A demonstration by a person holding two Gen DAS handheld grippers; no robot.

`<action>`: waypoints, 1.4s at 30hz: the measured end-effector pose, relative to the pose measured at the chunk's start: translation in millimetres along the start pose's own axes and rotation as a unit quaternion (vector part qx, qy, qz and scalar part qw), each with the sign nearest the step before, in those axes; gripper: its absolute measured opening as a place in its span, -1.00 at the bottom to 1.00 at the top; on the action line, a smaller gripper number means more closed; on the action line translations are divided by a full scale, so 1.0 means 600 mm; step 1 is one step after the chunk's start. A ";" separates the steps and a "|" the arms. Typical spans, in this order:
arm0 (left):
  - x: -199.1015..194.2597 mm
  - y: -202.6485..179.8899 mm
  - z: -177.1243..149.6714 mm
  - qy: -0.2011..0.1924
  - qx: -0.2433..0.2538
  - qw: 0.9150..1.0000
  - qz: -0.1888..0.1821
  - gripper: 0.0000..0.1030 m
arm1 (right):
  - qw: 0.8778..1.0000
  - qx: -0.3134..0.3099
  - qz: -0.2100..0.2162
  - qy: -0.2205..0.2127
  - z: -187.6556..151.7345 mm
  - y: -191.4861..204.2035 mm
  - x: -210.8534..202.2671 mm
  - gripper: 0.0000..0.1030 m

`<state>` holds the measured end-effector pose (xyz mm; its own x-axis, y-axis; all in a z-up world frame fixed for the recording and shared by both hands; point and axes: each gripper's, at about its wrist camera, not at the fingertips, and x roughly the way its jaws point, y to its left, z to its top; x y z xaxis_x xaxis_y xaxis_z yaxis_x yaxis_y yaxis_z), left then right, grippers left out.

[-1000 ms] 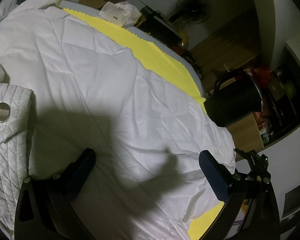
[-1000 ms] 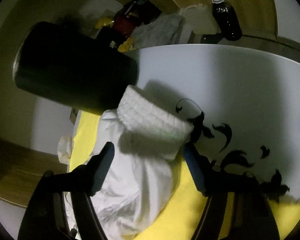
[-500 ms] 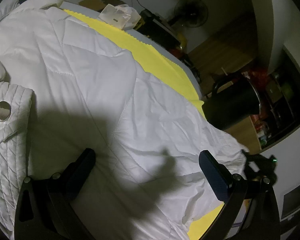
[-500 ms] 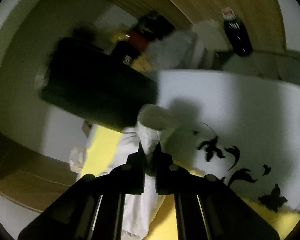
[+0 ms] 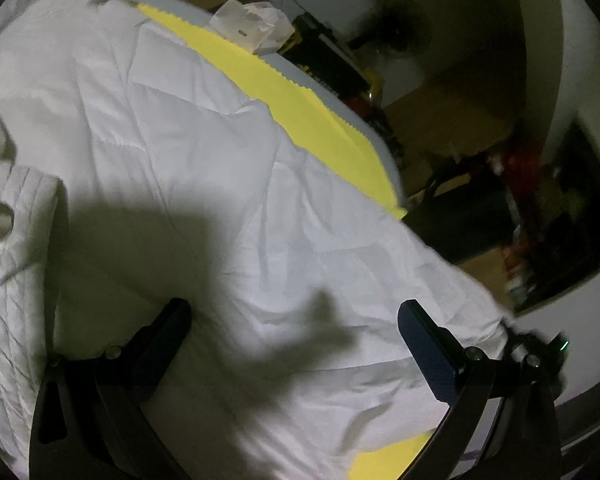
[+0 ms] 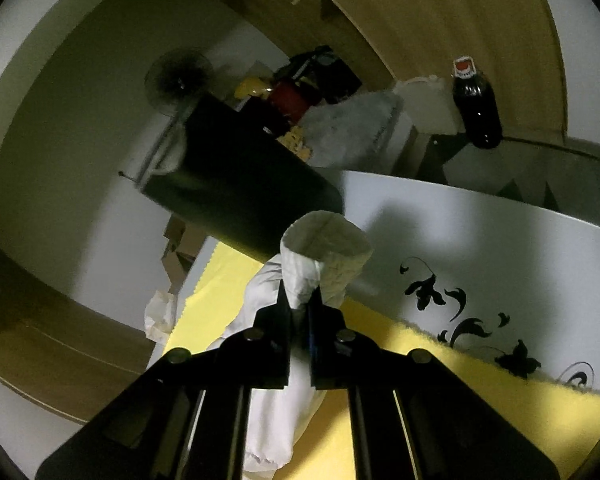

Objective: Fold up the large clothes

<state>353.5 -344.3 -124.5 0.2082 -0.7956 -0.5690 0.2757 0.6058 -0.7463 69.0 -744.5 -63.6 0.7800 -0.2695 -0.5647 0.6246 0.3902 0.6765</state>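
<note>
A large white quilted jacket point(image 5: 204, 168) lies spread over a yellow cloth point(image 5: 316, 120) in the left wrist view. My left gripper point(image 5: 292, 328) hovers over its lower part, open, with nothing between the fingers. In the right wrist view my right gripper point(image 6: 300, 304) is shut on the jacket's sleeve, just below its ribbed cuff point(image 6: 328, 252), and holds it lifted above the yellow cloth point(image 6: 440, 384). That gripper shows dimly at the right edge of the left wrist view, at the sleeve's end point(image 5: 536, 344).
A black cylindrical bin point(image 6: 240, 196) stands close behind the lifted cuff. A white panel with black floral decals point(image 6: 480, 252) borders the cloth. A clear plastic box point(image 5: 252, 28) sits at the far edge. A fan point(image 6: 178, 80), a dark bottle point(image 6: 478, 112) and clutter lie beyond.
My right gripper closed on the sleeve below the cuff and raised it off the cloth. In the left wrist view the sleeve end stretched out to the right. My left gripper stayed open.
</note>
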 end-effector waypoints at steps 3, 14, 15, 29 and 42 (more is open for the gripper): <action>0.007 0.004 0.002 0.008 -0.010 1.000 -0.020 0.99 | 0.999 -0.029 0.002 -0.013 0.001 0.032 -0.025 -0.88; -0.057 0.006 -0.006 0.016 -0.049 0.996 -0.072 0.99 | 0.987 -0.142 0.044 -0.062 -0.051 0.221 -0.131 -0.88; -0.081 0.009 -0.005 0.008 -0.060 0.995 -0.077 0.99 | 0.982 -0.167 0.054 -0.068 -0.071 0.259 -0.149 -0.88; -0.684 0.212 -0.143 -0.270 -0.089 0.956 0.065 0.99 | 0.883 -0.419 0.191 0.094 -0.575 0.671 -0.089 -0.89; -0.835 0.453 -0.342 -0.307 -0.254 0.914 0.082 0.99 | 0.815 -0.540 0.079 0.195 -1.036 0.676 0.124 -0.80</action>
<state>131.7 219.2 -113.5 0.7376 -0.4511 -0.5025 -0.2448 0.5150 -0.8215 356.9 -59.0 -125.5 0.6453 0.0772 -0.7600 -0.0441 0.9970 0.0638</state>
